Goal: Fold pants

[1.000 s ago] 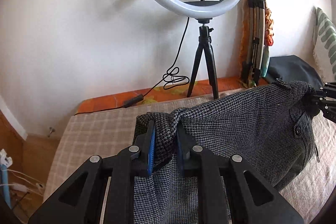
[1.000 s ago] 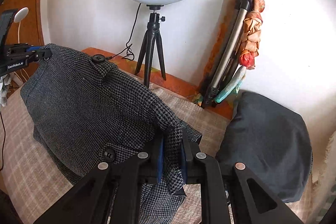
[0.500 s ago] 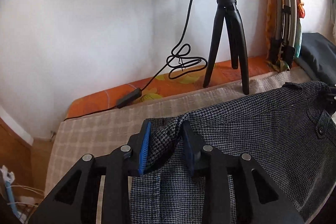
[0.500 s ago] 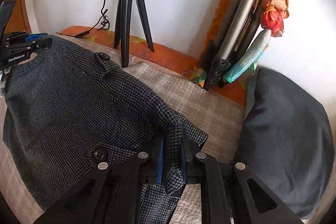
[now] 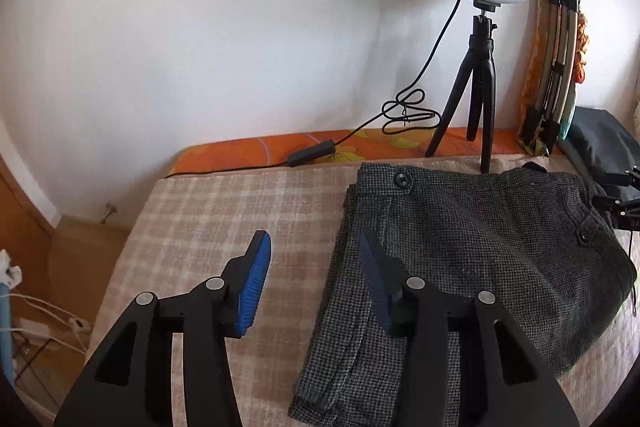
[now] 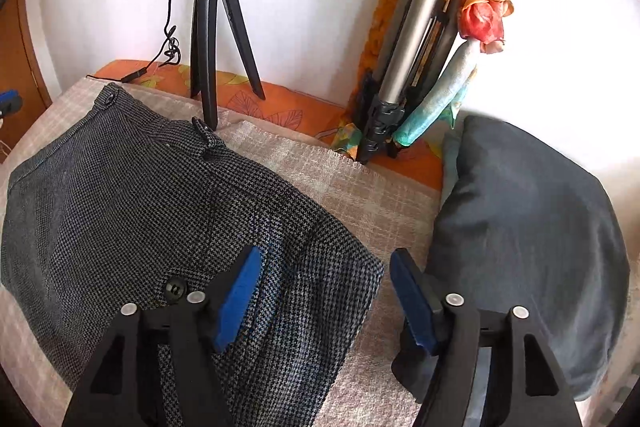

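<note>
The grey houndstooth pants (image 5: 460, 247) lie flat on the beige checked bedspread (image 5: 224, 219), waistband toward the wall. My left gripper (image 5: 314, 251) is open and empty, just above the pants' left edge. In the right wrist view the pants (image 6: 140, 203) lie at left and centre. My right gripper (image 6: 324, 267) is open and empty over the pants' right corner. The right gripper also shows at the right edge of the left wrist view (image 5: 624, 203).
A ring light on a black tripod (image 5: 480, 95) stands at the wall behind the pants, its cable (image 5: 404, 111) trailing on the orange sheet. A folded stand with floral cloth (image 6: 424, 47) leans on the wall. A dark pillow (image 6: 528, 235) lies right of the pants.
Both grippers have opened and let go of the pants. The pants, held up before, now lie flat on the bed. Both grippers have pulled back slightly.
</note>
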A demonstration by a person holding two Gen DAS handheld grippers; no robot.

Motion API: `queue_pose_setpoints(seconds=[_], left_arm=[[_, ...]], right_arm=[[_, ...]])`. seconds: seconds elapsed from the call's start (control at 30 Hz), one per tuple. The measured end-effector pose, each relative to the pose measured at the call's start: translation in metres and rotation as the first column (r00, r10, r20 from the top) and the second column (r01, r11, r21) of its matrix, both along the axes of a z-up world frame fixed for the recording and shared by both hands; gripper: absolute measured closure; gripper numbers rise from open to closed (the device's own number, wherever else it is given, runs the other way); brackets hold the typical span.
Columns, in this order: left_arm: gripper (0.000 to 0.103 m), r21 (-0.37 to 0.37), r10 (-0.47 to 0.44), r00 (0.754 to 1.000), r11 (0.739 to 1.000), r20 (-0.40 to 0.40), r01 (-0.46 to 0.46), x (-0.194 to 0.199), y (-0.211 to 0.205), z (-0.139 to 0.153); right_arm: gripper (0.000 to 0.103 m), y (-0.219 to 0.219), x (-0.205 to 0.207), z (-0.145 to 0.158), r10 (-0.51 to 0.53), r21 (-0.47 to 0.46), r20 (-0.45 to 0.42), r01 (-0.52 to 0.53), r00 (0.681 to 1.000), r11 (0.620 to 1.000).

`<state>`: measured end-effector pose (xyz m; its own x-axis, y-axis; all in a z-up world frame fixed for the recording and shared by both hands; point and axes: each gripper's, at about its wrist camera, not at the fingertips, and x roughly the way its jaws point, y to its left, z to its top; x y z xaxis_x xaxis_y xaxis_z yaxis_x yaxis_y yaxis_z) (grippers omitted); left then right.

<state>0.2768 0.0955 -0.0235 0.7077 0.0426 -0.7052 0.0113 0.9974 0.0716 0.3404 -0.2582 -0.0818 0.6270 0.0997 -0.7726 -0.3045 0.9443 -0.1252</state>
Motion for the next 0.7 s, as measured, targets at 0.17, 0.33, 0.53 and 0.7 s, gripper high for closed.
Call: queue_pose_setpoints(seconds=[0.17, 0.33, 0.53, 0.7], left_arm=[[0.036, -0.024, 0.028, 0.998, 0.999, -0.065, -0.03, -0.015, 0.007, -0.022], [0.036, -0.098, 0.087, 0.986, 0.99, -0.141, -0.101, -0.015, 0.017, -0.044], [0.09, -0.247, 0.099, 0.981, 0.959, -0.168, -0.139, -0.023, 0.026, -0.063], [0.098, -0.254, 0.097, 0.988, 0.959, -0.121, -0.125, -0.034, 0.022, -0.057]], right_arm=[[0.025, -0.009, -0.044, 0.007, -0.029, 0.035, -0.018, 0.03, 0.999, 0.999], [0.022, -0.014, -0.092, 0.006, -0.068, 0.074, -0.071, 0.073, 0.995, 0.995], [0.018, -0.026, -0.12, -0.003, -0.154, 0.257, -0.179, 0.198, 0.972, 0.946], [0.018, -0.034, -0.123, -0.03, -0.2, 0.392, -0.306, 0.314, 0.931, 0.865]])
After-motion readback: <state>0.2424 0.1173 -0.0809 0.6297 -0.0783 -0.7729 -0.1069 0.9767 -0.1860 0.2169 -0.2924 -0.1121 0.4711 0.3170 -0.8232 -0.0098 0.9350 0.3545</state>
